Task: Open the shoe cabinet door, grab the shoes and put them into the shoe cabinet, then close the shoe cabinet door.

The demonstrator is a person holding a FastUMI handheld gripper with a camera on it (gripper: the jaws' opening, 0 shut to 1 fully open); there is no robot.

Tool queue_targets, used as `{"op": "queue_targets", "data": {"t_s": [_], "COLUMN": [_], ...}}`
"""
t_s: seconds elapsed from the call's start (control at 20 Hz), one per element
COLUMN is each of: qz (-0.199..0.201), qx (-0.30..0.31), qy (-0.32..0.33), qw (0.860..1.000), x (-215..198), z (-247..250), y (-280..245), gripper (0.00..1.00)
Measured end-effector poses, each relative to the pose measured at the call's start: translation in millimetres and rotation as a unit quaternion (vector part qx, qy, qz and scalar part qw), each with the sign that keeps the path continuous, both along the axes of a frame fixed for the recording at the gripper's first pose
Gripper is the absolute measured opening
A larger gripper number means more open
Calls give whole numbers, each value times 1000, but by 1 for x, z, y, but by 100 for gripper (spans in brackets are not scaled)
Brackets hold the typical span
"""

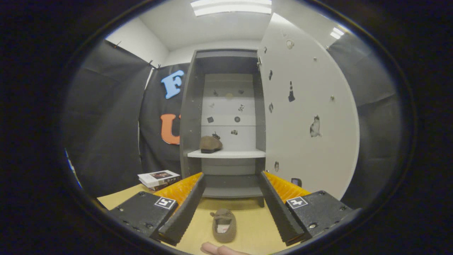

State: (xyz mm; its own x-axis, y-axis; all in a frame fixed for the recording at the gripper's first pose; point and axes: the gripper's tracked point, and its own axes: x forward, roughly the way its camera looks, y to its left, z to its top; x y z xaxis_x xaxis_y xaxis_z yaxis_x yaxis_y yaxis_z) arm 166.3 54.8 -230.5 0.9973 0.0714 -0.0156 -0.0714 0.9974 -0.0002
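Between the parted jaws, shoe (224, 225) lengthwise, toe toward the cabinet (226, 106).

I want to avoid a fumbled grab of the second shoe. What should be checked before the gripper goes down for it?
1. White cabinet door swung open: ok.
2. First brown suede shoe already on the white middle shelf: ok.
3. Room left on that shelf beside it: ok.
4. Second brown suede shoe lying on the wooden table between the fingers: ok.
5. Gripper open wider than the shoe: ok.
6. Fingertip close behind the shoe's heel: not ok.
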Motion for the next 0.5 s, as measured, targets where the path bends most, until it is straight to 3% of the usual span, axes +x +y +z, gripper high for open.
{"op": "queue_targets", "data": {"t_s": [0.3, 0.5], "qz": [20, 29], "qx": [-53, -51], "qy": [84, 159], "qw": [995, 986], "x": [54, 83], "z": [-119, -189], "y": [34, 46], "gripper": [99, 98]}}
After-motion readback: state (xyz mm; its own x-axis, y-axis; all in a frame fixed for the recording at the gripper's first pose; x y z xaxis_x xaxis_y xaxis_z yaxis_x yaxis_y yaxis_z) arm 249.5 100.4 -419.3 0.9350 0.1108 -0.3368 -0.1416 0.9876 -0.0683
